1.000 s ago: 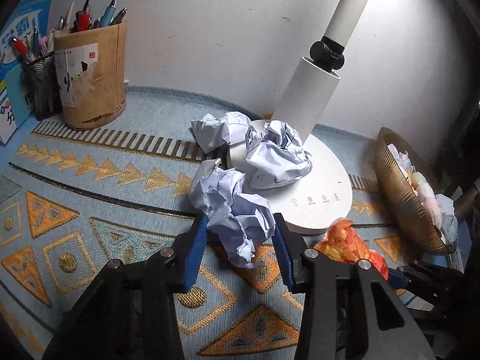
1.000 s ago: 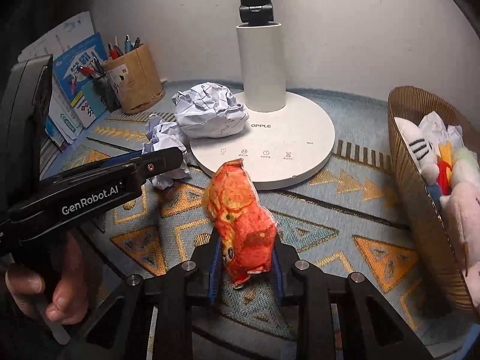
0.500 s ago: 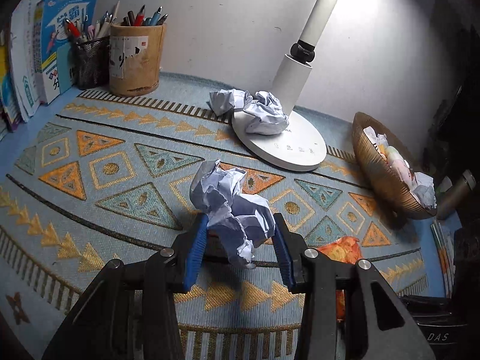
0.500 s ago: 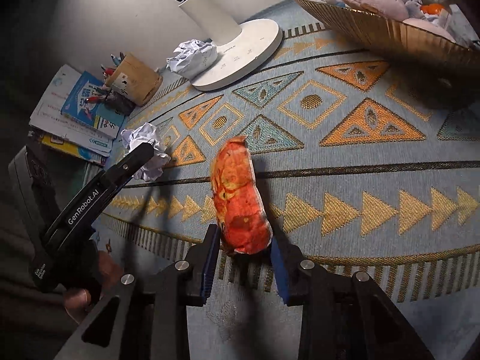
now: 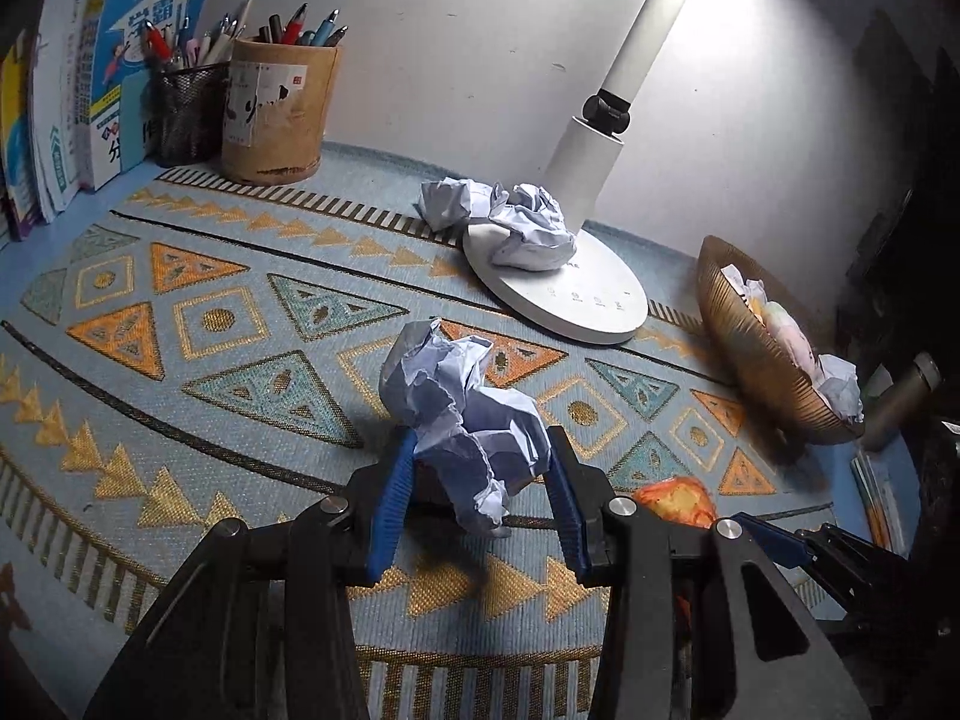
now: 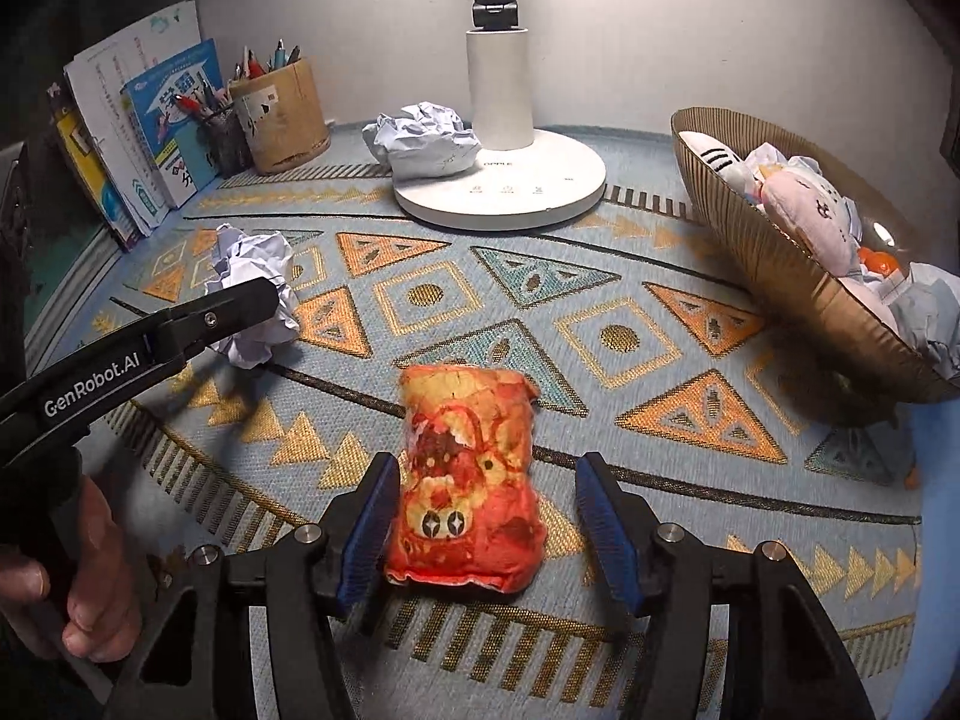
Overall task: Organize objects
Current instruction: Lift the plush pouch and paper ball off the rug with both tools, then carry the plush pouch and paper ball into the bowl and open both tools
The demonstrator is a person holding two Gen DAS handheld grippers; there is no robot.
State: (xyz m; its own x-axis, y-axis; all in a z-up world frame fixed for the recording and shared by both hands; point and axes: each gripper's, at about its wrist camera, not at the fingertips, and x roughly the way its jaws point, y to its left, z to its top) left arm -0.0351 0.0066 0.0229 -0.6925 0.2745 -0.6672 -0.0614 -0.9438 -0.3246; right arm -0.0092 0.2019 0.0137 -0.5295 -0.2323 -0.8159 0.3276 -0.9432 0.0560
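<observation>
Left claw (image 5: 477, 495) pinching a featherlight crumpled paper ball (image 5: 462, 414), right claw (image 6: 483, 525) spread wide around the squishy orange snack bag (image 6: 468, 480) near the counter's front edge; grab its middle.

The right gripper (image 6: 483, 516) is now standing with its blue pads spread apart, where a moment ago they were squeezing the orange snack bag (image 6: 465, 474). The bag is now lying on the patterned mat (image 6: 618, 336), with a gap showing on its right side. Both grippers are sitting farther back from the white lamp base (image 5: 558, 285) than a second ago. The left gripper (image 5: 477, 495) is still clamping the crumpled paper ball (image 5: 462, 414).
</observation>
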